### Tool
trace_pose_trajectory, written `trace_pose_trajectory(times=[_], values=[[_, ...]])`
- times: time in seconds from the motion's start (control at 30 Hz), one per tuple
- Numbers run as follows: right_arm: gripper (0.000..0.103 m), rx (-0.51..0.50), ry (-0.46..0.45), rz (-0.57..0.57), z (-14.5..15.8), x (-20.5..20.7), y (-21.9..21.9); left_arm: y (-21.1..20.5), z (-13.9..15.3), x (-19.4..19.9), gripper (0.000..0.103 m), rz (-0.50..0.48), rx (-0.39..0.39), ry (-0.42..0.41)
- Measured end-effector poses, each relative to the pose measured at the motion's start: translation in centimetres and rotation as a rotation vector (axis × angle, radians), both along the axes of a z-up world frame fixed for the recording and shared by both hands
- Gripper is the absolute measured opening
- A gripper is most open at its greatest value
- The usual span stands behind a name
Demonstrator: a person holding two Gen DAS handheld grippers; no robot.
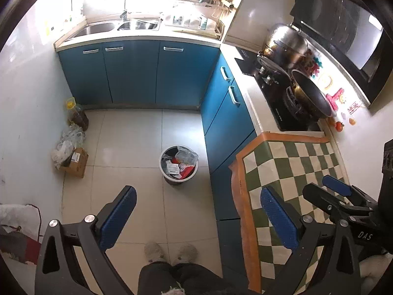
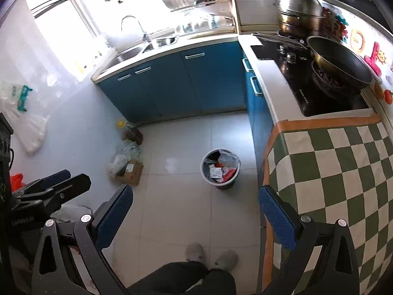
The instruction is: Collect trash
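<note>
While the left wrist view looks down at the floor, left tongs (image 1: 197,215) gape wide with nothing between the pads, and the trash bin (image 1: 178,164), full of wrappers, stands on the tiles beside the blue cabinets (image 1: 147,73). From the right wrist view, right tongs (image 2: 195,212) also spread empty, bin (image 2: 220,168) ahead near the checkered-cloth bench (image 2: 339,172).

Pale tiled floor (image 1: 132,132); blue cabinets (image 1: 137,71) across frame top and right; bright window (image 2: 61,12) upper left, glare over sink (image 1: 98,28).
</note>
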State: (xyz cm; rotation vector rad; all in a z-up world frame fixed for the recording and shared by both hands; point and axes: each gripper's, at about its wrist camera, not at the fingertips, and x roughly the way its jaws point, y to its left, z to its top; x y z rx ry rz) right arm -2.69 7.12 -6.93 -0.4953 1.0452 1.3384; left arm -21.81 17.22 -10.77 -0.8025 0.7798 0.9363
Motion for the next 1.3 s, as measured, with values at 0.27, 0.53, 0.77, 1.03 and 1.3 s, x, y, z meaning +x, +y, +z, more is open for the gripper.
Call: trace_pose_trajectory(times=[0.27, 0.53, 0.77, 1.03, 1.3], values=[[0.103, -0.009, 0.018, 0.037, 0.5, -1.1, 0.0, -0.8, 0.6, -1.2, 0.103, -0.030, -0.016, -0.007], [0.103, -0.015, 0.031, 0.039, 0.4, -1.1, 0.3, -0.8, 1.2, -2.0, 0.103, -0.043, -0.008, -0.027], [0.103, -0.021, 0.041, 0.044, 0.4, -0.6, 0.2, -0.4, 1.3, -1.9, 0.103, -0.056, -0.015, -0.040], [0.103, -0.021, 0.056, 0.039, 0.2, 0.1, 0.1, 0.1, 1.3, -1.8, 0.103, -0.070, -0.026, -0.041], [0.103, -0.021, 0.058, 0.036, 0.2, 0.2, 0.2, 0.3, 0.9, -1.8, 0.103, -0.072, -0.049, -0.056]])
